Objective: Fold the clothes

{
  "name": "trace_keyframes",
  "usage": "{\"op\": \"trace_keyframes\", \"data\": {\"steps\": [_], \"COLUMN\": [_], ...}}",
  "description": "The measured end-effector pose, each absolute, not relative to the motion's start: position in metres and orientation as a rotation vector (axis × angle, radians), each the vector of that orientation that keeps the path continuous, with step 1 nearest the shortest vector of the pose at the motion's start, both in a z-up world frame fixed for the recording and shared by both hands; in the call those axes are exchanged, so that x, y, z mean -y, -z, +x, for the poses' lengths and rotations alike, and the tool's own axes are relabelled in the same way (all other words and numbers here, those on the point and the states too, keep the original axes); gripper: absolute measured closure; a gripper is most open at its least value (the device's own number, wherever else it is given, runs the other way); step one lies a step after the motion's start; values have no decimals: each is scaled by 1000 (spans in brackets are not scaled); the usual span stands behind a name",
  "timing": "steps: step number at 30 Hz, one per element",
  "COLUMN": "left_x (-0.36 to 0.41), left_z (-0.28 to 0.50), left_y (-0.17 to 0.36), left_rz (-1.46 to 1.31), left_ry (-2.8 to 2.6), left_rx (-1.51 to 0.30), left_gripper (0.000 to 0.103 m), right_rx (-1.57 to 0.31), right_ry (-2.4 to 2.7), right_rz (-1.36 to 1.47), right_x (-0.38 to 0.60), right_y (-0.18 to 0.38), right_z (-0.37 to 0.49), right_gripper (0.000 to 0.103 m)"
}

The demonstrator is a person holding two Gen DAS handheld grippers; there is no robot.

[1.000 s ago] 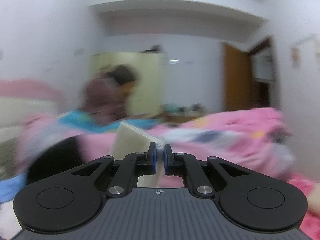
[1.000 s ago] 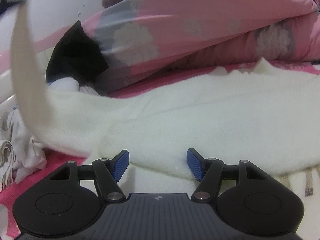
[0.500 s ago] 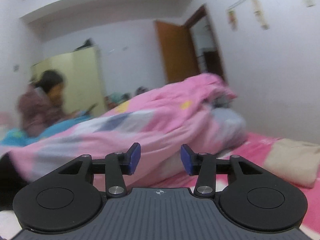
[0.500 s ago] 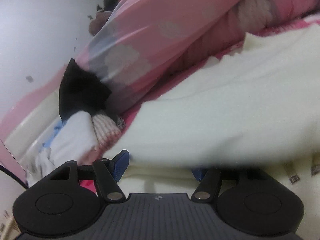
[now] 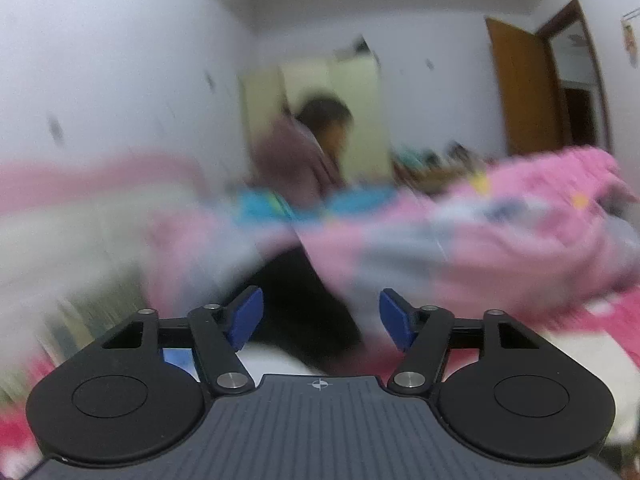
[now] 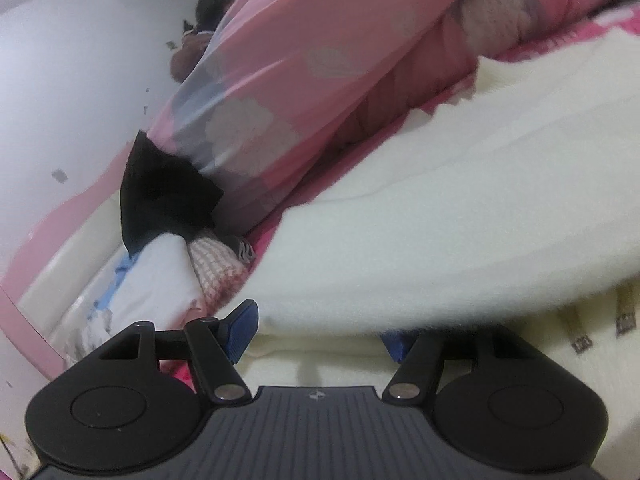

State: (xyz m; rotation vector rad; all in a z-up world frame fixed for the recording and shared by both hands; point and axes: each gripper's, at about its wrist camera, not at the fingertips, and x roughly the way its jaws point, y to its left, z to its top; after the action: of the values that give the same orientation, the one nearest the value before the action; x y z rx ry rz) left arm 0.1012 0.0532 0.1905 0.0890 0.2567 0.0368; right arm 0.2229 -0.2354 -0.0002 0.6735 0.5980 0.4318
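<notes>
Motion-smeared across most of the left wrist view: pink quilt (image 5: 500, 232), a seated person (image 5: 308, 152) and a pale wardrobe (image 5: 360, 92) all without edges, small wall marks reduced to streaks. Dark garment (image 5: 304, 300) beyond the left tool (image 5: 320, 316) — shape unreadable. In the right wrist view, right blue pad of the right tool (image 6: 316, 334) mostly hidden under the cream sweater (image 6: 460, 216), whose far side runs off the frame. Person (image 6: 200, 36) largely hidden behind the quilt (image 6: 320, 60); black cloth (image 6: 160, 196) tucked partly beneath it — kind of garment not discernible.
</notes>
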Motion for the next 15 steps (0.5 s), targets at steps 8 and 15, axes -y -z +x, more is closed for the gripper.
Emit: {"op": "trace_keyframes", "data": {"steps": [8,15], "left_x": [-20,23], "left_z": [148,185], "left_y": [-28,23], "left_rz": [24,177], "left_ry": [230,319], "left_rx": [-571,-594], "left_gripper": [36,36], "right_rx": [-651,-613], "right_ry": [-294,-61], "right_rz": [745,858], "right_x": [282,354], "right_y": [-16,-15], "right_z": [192,168], "right_gripper": [32,33]}}
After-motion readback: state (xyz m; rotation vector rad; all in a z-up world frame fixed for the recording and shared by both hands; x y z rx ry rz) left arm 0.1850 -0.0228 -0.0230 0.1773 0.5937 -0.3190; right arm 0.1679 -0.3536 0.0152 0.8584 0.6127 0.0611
